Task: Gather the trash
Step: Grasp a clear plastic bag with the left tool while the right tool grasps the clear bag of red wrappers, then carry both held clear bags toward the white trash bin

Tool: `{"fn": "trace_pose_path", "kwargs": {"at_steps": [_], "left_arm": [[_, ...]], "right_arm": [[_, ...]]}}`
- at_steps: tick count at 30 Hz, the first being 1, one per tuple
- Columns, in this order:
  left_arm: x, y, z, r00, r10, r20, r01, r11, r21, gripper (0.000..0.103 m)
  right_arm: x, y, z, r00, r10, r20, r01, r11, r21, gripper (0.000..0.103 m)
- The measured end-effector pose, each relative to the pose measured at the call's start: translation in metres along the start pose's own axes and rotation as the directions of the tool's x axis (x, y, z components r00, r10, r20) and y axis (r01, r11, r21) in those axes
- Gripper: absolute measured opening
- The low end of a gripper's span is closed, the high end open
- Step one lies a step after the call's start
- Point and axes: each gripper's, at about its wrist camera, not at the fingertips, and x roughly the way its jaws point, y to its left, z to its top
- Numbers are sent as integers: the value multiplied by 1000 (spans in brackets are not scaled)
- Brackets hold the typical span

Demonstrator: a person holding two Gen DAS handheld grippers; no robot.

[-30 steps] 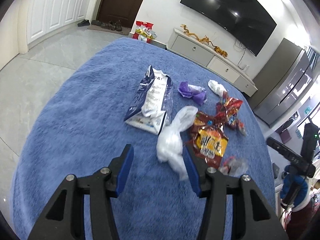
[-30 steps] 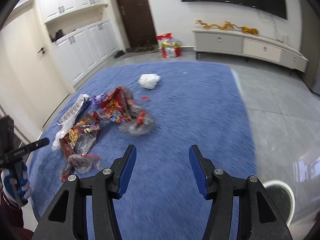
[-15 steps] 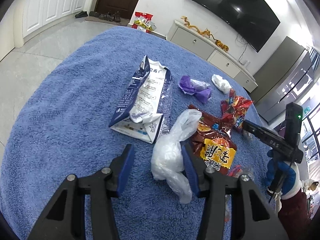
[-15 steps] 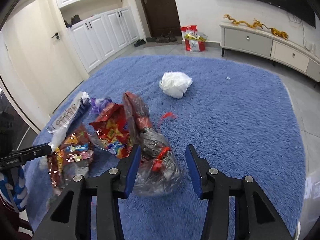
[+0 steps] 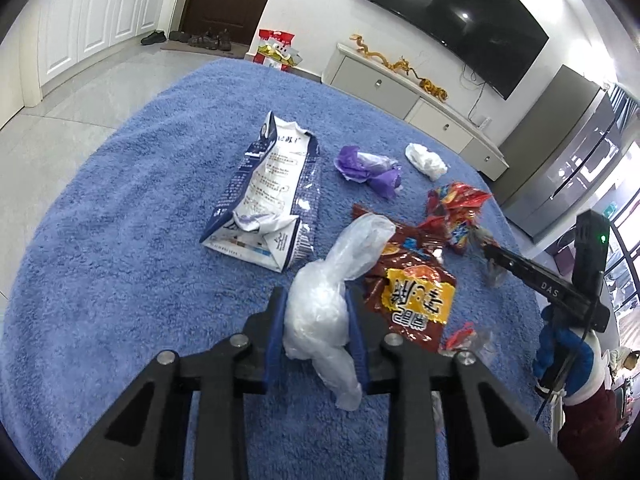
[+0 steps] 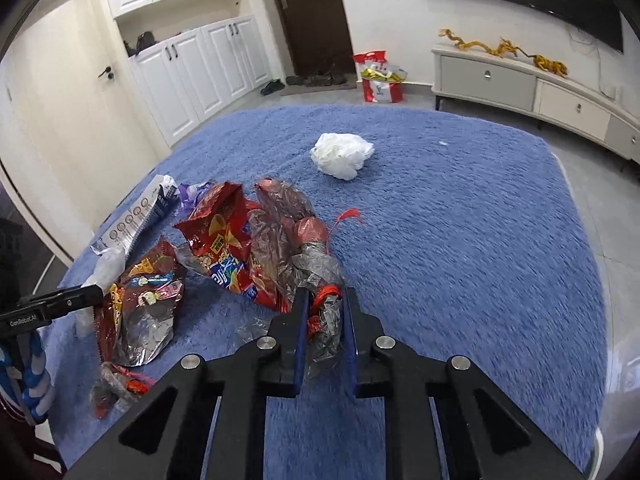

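Observation:
Trash lies on a blue rug point(image 5: 120, 208). My left gripper point(image 5: 316, 300) is shut on a crumpled clear plastic bag point(image 5: 320, 304). Beside it lie a brown-and-yellow snack bag point(image 5: 416, 296), a white-and-blue carton wrapper point(image 5: 272, 196), a purple wrapper point(image 5: 372, 168), a white tissue ball point(image 5: 426, 160) and a red chip bag point(image 5: 456, 208). My right gripper point(image 6: 324, 300) is shut on a clear plastic bag with red string point(image 6: 324, 312), next to the red chip bag point(image 6: 224, 240). The tissue ball point(image 6: 342, 154) lies farther off. The left gripper also shows at the left edge of the right wrist view point(image 6: 60, 300).
A low TV cabinet point(image 5: 412, 92) and a red shopping bag point(image 5: 276, 50) stand beyond the rug's far edge. White cupboards point(image 6: 192, 76) line the wall. Tiled floor point(image 6: 616, 208) borders the rug. A small clear wrapper with red point(image 6: 116, 388) lies near the rug's near-left corner.
Both grippers moved forward and closed: the left one on the clear plastic bag, the right one on the clear bag with red string.

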Motion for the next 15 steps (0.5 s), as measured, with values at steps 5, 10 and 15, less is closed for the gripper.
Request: {"fn": "trace_pose_path", "kwargs": {"at_steps": [5,10,15], "left_arm": [[-23,-1,-6,999,-2,34,2,1000,-1,28],[-50,4,-16,998,1,60,0,1000,-20,28],[-81,7,-28,995,11,96,-9,1000,-22,28]], "right_arm": [[-29,-7,-17,999,-29,22,28,999,45,16],[-64,-8,-35,997,-54,50,50,995,83,16],[-103,-5,-48,992,-77,97,67,993,100,16]]}}
